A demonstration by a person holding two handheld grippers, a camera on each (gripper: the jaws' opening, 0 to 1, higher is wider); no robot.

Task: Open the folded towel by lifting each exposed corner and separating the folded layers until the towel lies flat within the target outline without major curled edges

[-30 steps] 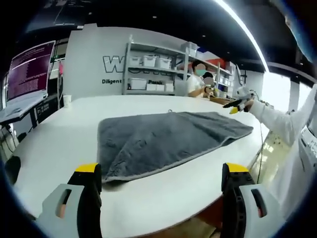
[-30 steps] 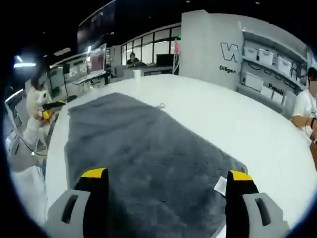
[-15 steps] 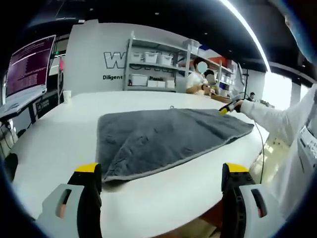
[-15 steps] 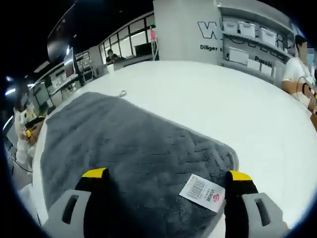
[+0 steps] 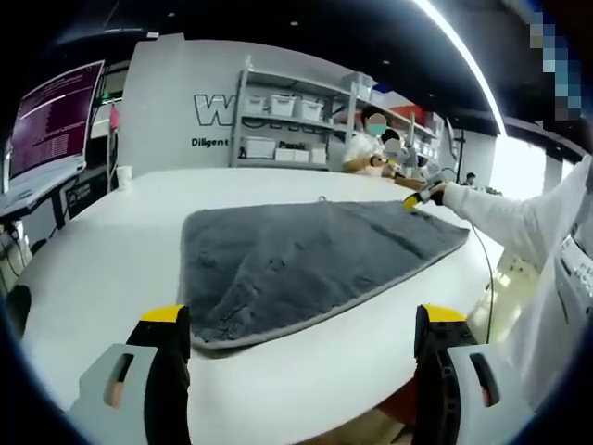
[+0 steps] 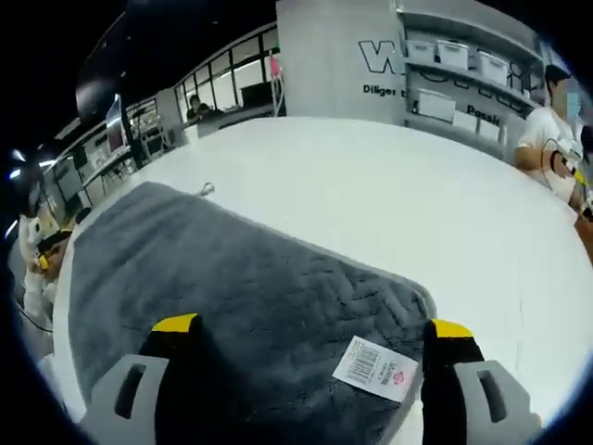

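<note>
A grey towel [image 5: 296, 260] lies folded on the white table [image 5: 102, 269], its grey-trimmed near edge facing my left gripper [image 5: 304, 320]. That gripper hovers short of the edge with its jaws wide apart and nothing between them. In the left gripper view my right gripper [image 5: 422, 195] shows small at the towel's far right corner, held by a white-sleeved arm. In the right gripper view the towel [image 6: 222, 278] spreads under my right gripper [image 6: 313, 326], which stands open just above a corner bearing a white barcode label [image 6: 375, 368]. A small hanging loop [image 6: 204, 189] sits on the far edge.
Shelves with white bins [image 5: 287, 130] stand against the back wall, with people [image 5: 371, 148] seated beside them. A monitor [image 5: 56, 120] and a paper cup [image 5: 125, 176] are at the left. The table's curved rim [image 5: 352, 408] runs close under the left gripper.
The right gripper has come down and closer to the towel's labelled corner, which has come into view between its jaws. The left gripper has barely moved. Both stay open.
</note>
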